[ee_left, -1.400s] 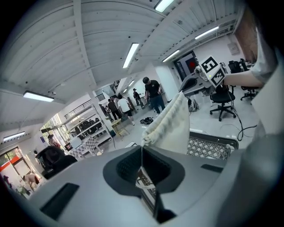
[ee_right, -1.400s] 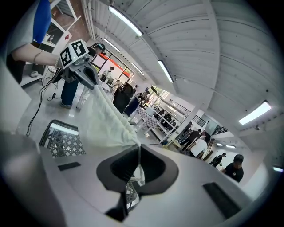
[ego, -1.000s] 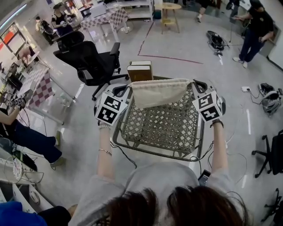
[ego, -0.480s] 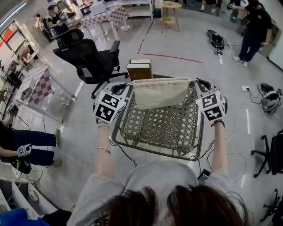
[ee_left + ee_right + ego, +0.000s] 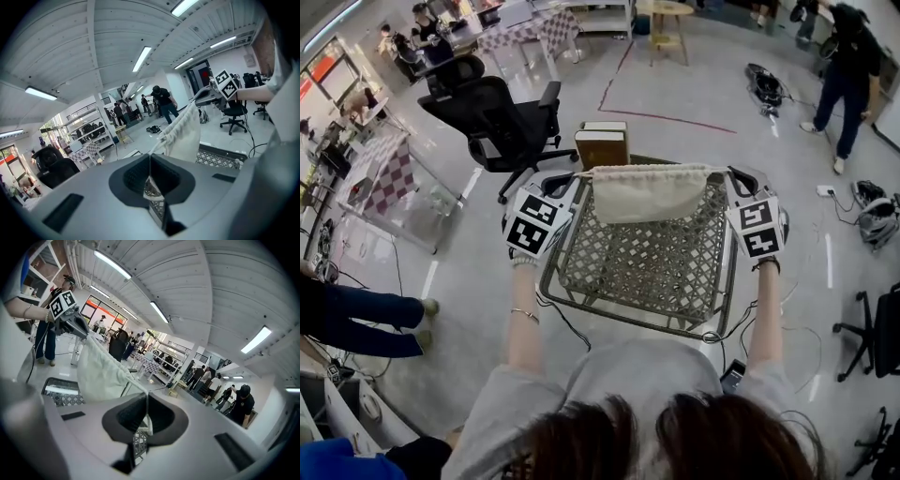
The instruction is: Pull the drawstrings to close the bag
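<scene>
A cream cloth bag (image 5: 649, 192) hangs stretched between my two grippers above a wire-mesh basket (image 5: 642, 314). My left gripper (image 5: 570, 182) is shut on the bag's left drawstring (image 5: 154, 149). In the left gripper view the thin cord runs from the closed jaws (image 5: 150, 168) up to the gathered bag (image 5: 185, 133). My right gripper (image 5: 731, 174) is shut on the right drawstring (image 5: 140, 386), and its view shows that cord leaving the closed jaws (image 5: 147, 411) toward the bag (image 5: 101, 371). Each gripper appears in the other's view, at the far end of the bag.
A black office chair (image 5: 502, 122) and a brown box (image 5: 602, 145) stand on the floor beyond the basket. Cables trail on the floor at its near side. People stand at the back right (image 5: 848, 66) and sit at desks at the far left.
Both grippers keep their hold on the cords. The right gripper has shifted slightly outward, and the bag's top edge now looks straighter and tauter.
</scene>
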A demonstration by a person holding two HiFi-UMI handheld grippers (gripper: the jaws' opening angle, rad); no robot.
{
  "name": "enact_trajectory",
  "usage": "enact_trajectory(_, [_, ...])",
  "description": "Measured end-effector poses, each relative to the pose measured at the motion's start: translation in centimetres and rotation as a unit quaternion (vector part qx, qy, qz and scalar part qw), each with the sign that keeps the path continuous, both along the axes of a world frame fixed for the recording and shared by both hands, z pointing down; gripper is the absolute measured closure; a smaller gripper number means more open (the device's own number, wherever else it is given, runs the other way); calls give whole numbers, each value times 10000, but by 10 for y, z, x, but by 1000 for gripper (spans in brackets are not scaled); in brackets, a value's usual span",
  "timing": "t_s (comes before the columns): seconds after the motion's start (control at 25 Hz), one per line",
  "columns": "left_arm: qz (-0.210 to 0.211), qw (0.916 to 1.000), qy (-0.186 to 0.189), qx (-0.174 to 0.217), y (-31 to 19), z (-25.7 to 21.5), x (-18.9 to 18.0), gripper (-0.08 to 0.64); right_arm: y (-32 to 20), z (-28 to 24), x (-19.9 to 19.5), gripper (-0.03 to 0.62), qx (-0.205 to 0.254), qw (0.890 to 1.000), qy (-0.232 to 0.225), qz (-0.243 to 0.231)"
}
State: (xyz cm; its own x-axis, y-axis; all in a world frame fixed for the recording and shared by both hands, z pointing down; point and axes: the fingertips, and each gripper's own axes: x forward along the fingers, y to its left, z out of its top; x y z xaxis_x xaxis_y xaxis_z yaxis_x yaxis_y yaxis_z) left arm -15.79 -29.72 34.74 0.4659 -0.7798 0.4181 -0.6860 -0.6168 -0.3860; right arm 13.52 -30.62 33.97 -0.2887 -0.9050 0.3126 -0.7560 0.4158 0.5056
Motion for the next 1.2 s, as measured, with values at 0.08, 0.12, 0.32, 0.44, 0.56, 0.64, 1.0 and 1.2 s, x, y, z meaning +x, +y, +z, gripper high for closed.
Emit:
enact_trajectory(0.08, [-3, 10000, -5, 16, 0, -1, 1, 534, 0, 0, 2, 568, -1, 10000, -52, 48])
enact_trajectory(0.12, [-8, 10000, -8, 22, 0, -1, 0, 534, -1, 0, 2, 568, 3, 9999, -83, 67])
enact_trajectory(0.32, [-50, 10000, 22, 40, -2, 0, -2, 534, -5, 1, 7, 568, 19, 9995, -239, 197])
enact_trajectory(0.44, [-73, 10000, 35, 55, -3, 1, -4, 534, -6, 3, 9, 568, 18, 9992, -326, 248])
enact_trajectory(0.56, [-88, 9999, 56, 72, -2, 0, -5, 534, -6, 4, 11, 568, 8, 9988, -398, 298])
enact_trajectory(0.64, [-102, 9999, 53, 74, -1, 0, -7, 534, -5, 4, 12, 568, 5, 9985, -431, 324])
enact_trajectory(1.0, [-199, 9997, 74, 127, -2, 0, -9, 534, -8, 8, 19, 568, -14, 9969, -625, 487])
enact_trajectory(1.2, [-223, 9996, 93, 143, -2, -3, -9, 534, -9, 6, 25, 568, 5, 9957, -726, 569])
